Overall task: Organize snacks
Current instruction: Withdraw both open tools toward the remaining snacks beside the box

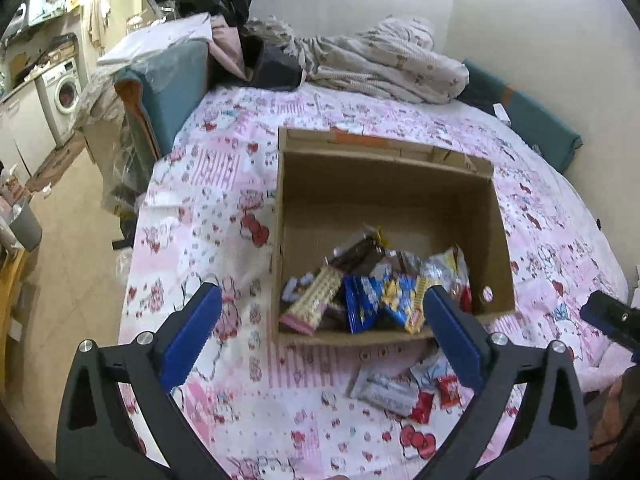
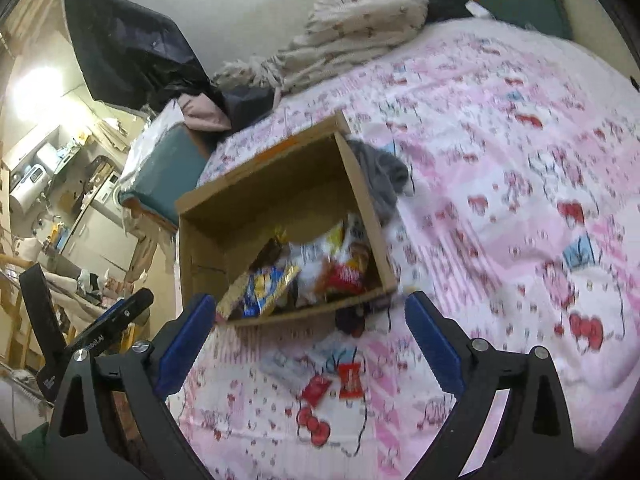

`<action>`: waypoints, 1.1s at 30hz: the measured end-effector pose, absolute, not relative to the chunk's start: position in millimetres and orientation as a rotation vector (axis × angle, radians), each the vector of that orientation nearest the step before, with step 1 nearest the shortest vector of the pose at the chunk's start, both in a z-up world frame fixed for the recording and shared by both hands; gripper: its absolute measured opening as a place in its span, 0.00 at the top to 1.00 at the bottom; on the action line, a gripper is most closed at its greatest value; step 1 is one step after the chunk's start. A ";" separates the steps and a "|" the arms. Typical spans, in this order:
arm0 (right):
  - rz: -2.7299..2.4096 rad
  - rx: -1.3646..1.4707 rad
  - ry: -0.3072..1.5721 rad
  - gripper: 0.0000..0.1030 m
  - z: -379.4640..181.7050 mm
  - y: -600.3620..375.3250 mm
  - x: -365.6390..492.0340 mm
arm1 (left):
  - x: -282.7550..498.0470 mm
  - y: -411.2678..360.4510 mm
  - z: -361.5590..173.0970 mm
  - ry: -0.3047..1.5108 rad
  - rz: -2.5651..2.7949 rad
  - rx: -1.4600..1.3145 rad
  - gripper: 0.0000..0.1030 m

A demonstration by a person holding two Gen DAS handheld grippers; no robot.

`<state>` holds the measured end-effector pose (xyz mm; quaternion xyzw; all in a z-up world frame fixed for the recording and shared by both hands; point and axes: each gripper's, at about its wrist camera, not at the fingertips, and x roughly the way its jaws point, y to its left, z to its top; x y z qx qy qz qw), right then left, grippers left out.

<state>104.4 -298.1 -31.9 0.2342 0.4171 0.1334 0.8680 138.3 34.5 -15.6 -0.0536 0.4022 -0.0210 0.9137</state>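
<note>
right view: smeared with motion blur, so I can't read the bedspread (image 2: 500, 152) print.
snack pile (image 1: 372, 288): wrappers overlap; their count escapes me.
my right gripper (image 1: 612, 320): cut off by the left view's edge.
grey thing (image 2: 380, 172): unidentifiable behind the cardboard box (image 2: 368, 184).

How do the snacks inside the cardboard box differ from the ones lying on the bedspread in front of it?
The snacks in the cardboard box form a heaped pile against its near wall; the loose snacks lie flat on the bedspread. The pile has many packets, the loose group only a few. Both are wrapped snacks, and neither open gripper touches either.
</note>
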 end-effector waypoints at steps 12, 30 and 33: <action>0.225 0.488 0.976 0.05 -57.3 -292.4 94.9 | 115.9 27.5 -35.1 0.900 -0.041 -0.110 0.03; 0.125 0.698 1.095 0.05 -96.0 -322.4 104.5 | 138.0 -18.8 -143.1 1.305 0.061 -0.444 0.08; 0.133 0.690 1.089 0.05 -93.0 -323.9 104.2 | 148.3 -39.1 -162.8 1.362 0.084 -0.455 0.30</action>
